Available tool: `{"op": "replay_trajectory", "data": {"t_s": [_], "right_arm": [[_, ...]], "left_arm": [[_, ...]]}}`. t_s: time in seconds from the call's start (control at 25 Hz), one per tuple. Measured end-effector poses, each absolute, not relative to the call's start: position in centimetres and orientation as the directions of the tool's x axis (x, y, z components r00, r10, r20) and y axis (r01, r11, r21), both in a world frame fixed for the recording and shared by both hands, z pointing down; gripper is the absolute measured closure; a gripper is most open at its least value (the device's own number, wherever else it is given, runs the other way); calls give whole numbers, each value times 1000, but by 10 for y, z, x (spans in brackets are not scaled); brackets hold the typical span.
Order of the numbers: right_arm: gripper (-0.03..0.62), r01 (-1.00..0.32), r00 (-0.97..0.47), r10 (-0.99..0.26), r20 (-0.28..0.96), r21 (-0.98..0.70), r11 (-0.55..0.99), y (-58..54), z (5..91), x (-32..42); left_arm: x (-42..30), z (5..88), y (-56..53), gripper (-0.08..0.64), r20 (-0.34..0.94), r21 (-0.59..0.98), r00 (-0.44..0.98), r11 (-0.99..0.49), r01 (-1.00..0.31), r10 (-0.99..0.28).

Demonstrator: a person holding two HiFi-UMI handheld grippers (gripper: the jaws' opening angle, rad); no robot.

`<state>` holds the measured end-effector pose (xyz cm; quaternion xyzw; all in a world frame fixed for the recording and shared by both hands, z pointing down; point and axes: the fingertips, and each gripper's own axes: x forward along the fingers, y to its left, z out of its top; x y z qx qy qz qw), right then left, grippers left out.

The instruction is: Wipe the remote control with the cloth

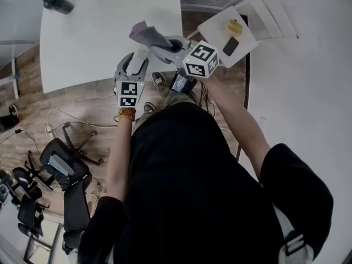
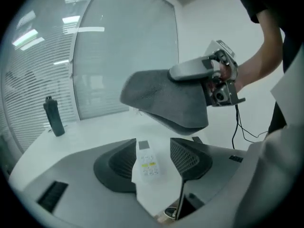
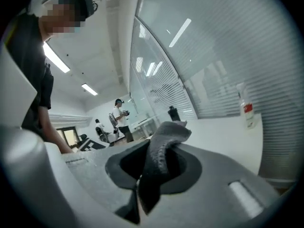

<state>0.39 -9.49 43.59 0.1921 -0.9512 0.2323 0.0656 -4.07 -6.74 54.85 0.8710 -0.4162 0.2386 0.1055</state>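
Right gripper (image 3: 156, 170) pinched tight on the cloth (image 3: 167, 133), soft grey napped fabric, folded, poised above the remote control (image 2: 147, 164) for wiping; left gripper (image 2: 153, 152) spread, 2 ribbed pads flanking that slim white plastic slab, seemingly lying on the table (image 2: 95, 132); probably to steady it.

Cloth (image 2: 166, 101): was plain grey.
Remote control (image 2: 147, 163): was white, with a yellow band among its buttons.
Table (image 1: 99, 37): was white.
Bottle (image 1: 57, 3): looked near-black.
Marker cube (image 1: 201, 59): bore black-and-white squares.
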Motion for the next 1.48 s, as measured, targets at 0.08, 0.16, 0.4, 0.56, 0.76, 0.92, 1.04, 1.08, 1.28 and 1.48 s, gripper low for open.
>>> {"op": "replay_trajectory", "data": {"t_s": [0.08,0.16,0.4,0.56,0.76,0.92,1.04,1.08,1.28,1.48], "right_arm": [[531,-475,-880,-433,195,-342,811,-91,416,7],[531,-539,-842,-511,173,-270,798,-84,397,9],[537,-629,-777,-620,112,-147,763,-52,351,0],[545,-681,-732,-678,63,-81,728,-25,316,-5],[545,-721,-691,-722,24,41,692,21,282,-17],[545,-734,-676,-737,-2,93,673,61,266,-28],[545,-735,-675,-738,-13,109,670,88,260,-38],[545,-735,-675,-738,-12,109,670,95,259,-40],[545,-750,-657,-754,-24,130,649,121,252,-37],[545,-768,-635,-771,-44,140,625,141,241,-30]], "left_arm": [[-44,516,-63,325,433,-52,549,-628,-776,-715],[-44,482,-56,347,362,-104,566,-635,-765,-741],[-43,389,-29,514,155,-178,594,-614,-769,-789],[-54,336,-2,554,50,-117,579,-580,-806,-814],[-75,304,42,558,-7,-103,571,-567,-817,-821],[-96,293,74,558,-14,-21,556,-556,-831,-831],[-110,277,92,558,-52,32,556,-558,-829,-829],[-113,272,98,558,-66,30,556,-559,-829,-828],[-119,258,119,558,-109,40,565,-572,-819,-818],[-126,242,138,558,-165,74,562,-579,-812,-810]]}}
